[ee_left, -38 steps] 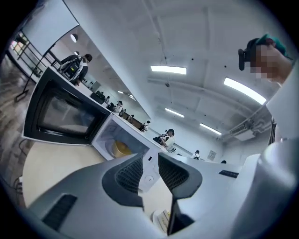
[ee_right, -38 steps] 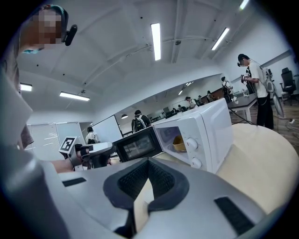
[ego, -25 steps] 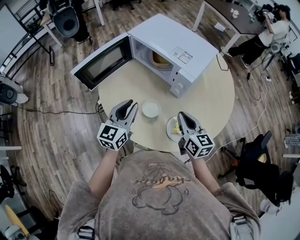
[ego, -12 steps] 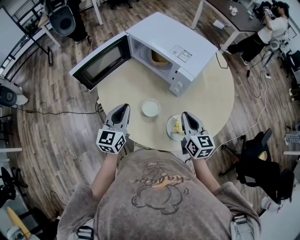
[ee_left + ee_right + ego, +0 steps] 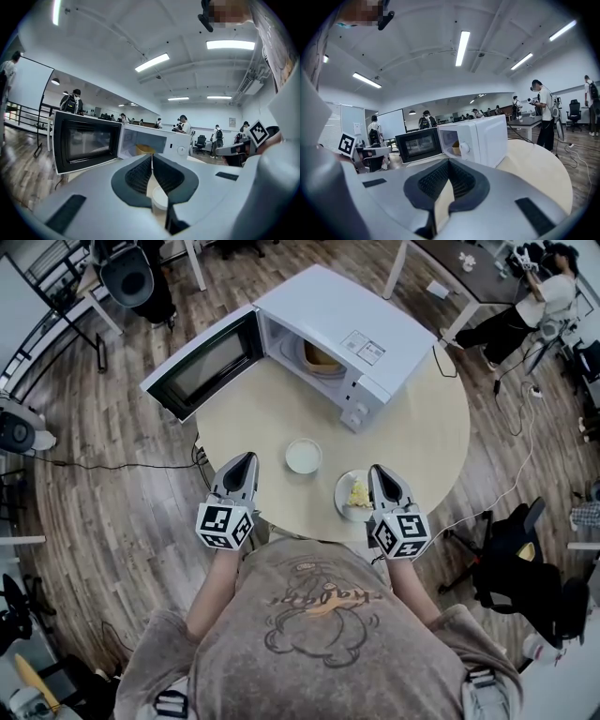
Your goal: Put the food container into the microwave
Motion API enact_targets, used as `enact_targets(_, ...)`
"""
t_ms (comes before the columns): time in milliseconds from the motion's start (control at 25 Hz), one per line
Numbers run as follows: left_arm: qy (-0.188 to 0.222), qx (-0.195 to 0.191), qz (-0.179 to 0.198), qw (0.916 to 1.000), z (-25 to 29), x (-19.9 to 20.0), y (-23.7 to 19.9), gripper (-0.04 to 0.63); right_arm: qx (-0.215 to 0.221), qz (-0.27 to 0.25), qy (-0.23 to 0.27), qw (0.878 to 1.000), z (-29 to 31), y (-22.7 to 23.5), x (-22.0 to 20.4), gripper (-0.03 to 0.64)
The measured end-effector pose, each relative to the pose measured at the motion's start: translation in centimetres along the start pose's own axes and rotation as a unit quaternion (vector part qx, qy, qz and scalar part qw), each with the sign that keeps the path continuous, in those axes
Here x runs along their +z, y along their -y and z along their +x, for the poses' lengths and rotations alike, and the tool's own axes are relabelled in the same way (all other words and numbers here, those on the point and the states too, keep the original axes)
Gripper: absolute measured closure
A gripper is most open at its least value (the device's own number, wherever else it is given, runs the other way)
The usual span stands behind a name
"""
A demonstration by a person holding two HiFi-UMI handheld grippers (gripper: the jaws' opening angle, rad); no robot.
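Seeing the food container (image 5: 355, 495), a white dish carrying yellow food, I am finding it lying at lower centre, just left of my right gripper (image 5: 380, 472), untouched. That gripper and the left gripper (image 5: 246, 461) are both clenching on nothing. A white bowl (image 5: 303, 456) is sitting between them, and the open microwave (image 5: 347, 320) at the top is holding a tan item (image 5: 323, 358).
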State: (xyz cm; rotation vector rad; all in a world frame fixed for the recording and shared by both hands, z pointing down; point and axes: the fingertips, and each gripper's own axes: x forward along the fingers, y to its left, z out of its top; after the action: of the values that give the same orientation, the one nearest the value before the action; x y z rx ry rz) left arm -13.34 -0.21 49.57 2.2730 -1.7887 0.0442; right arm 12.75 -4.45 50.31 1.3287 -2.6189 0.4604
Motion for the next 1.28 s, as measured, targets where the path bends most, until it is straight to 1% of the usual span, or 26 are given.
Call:
enact_targets(560, 0.006, 0.001, -0.015, 0.9999, -0.30, 0.11, 0.00, 0.558, -0.013, -0.002, 0.012, 1.000, -0.30, 0.08, 0.14, 0.620)
enact_targets(1280, 0.013, 0.009, -0.027, 0.9995, -0.68, 0.18, -0.27, 0.558, -0.012, 0.003, 0.013, 1.000, -0.45, 0.09, 0.17, 0.618)
